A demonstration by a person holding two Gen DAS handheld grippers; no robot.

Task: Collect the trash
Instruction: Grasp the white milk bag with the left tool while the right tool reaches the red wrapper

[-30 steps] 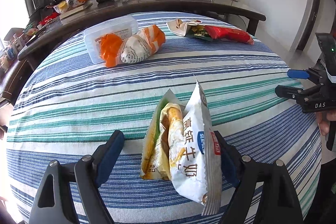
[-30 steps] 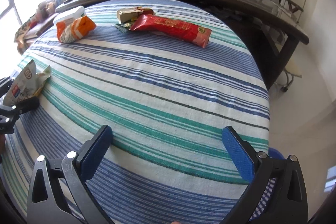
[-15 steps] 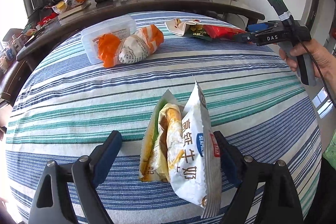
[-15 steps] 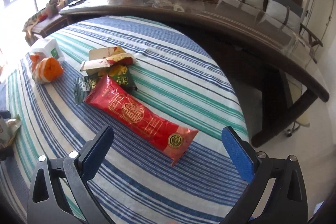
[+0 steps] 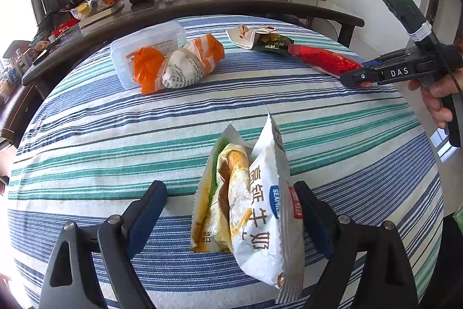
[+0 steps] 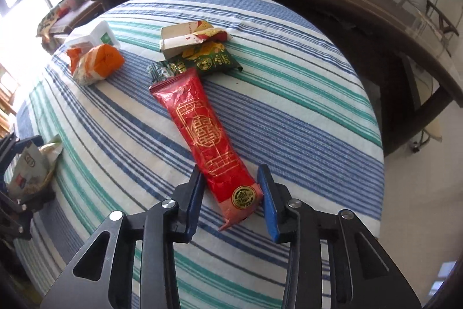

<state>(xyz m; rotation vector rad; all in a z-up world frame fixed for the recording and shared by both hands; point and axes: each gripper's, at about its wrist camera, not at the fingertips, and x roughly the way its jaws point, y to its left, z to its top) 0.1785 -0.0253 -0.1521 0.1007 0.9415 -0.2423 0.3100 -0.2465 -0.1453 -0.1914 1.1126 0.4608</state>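
Right gripper (image 6: 231, 193): jaws closing around the near end of the red snack wrapper (image 6: 207, 135); pads not clearly pressing it.
Red snack wrapper: flat on striped tablecloth (image 6: 289, 106), far end touching green packet (image 6: 208, 60).
Left gripper (image 5: 231, 210): jaws spread wide; white milk-snack bag (image 5: 260, 216) stands between them, against one pad.

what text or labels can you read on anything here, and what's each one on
"DAS": white letters on the side of the right gripper.
"SEAMILD" (only partly visible) and large Chinese characters reading "高钙牛奶": on the white snack bag between the left gripper fingers.
Gold Chinese seal-style characters on the red packet: too stylised to read.
Print on the green packet, the orange and white wrapper and the plastic box label: too small.
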